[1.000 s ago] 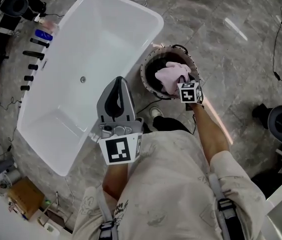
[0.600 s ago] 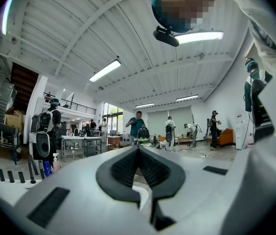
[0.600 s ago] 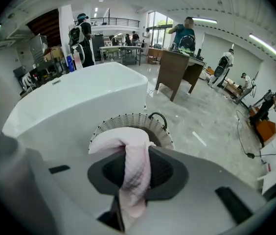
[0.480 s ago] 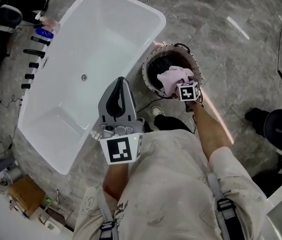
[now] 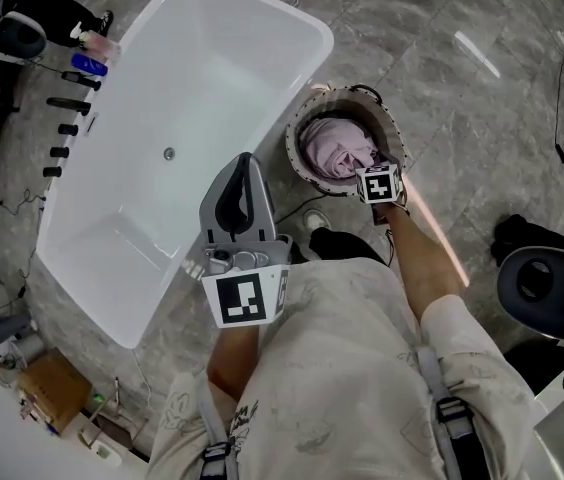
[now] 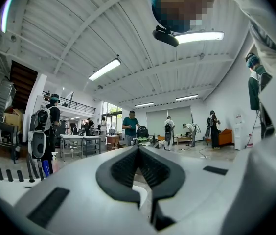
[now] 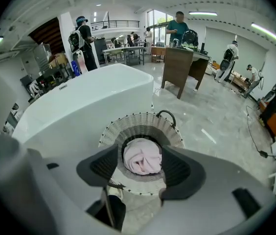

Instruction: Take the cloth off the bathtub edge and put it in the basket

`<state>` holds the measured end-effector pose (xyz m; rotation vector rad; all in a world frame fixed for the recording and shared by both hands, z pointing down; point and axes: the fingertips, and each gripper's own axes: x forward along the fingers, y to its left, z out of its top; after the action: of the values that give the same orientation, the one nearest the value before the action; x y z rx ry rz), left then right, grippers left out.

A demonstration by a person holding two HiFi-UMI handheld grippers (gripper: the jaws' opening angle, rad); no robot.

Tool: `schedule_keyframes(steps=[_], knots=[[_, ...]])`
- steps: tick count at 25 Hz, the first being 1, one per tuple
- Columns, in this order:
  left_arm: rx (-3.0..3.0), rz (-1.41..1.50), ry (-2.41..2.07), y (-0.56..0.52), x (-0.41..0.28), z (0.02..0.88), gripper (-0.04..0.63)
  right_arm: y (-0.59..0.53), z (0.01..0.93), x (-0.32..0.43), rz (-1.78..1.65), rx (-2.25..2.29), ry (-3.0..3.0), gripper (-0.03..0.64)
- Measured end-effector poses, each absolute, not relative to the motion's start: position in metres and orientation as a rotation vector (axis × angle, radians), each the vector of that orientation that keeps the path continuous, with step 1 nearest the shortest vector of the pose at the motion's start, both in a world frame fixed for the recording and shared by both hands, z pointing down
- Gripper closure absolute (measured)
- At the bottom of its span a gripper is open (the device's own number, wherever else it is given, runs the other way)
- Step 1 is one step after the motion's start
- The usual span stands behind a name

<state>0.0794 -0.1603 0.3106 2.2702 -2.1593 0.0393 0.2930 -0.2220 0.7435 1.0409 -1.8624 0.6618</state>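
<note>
A: Right tool (image 7: pixel 141 166)?
B: Jaws have just been opening, wide apart above the basket (image 5: pixel 293 144); cloth (image 5: pixel 339 151) lies loose inside it. Left tool (image 6: pixel 138 152) closed, empty.
A: Task looks done then.

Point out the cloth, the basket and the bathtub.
cloth (image 5: pixel 340 153), head view, middle of the pink bundle.
basket (image 7: pixel 140 122), right gripper view, far woven wall.
bathtub (image 5: pixel 217 78), head view, bare white inside.
</note>
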Motion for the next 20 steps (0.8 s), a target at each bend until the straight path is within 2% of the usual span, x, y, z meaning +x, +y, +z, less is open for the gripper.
schedule_keyframes(steps=[10, 20], knots=[[2.254, 0.033, -2.172, -0.157, 0.077, 0.313, 0.595, -0.222, 0.732, 0.292, 0.659, 1.084, -1.923, 0.357], [2.219, 0.005, -2.207, -0.154, 0.069, 0.310, 0.595, -0.245, 0.626, 0.253, 0.395, 1.115, -2.215, 0.359]])
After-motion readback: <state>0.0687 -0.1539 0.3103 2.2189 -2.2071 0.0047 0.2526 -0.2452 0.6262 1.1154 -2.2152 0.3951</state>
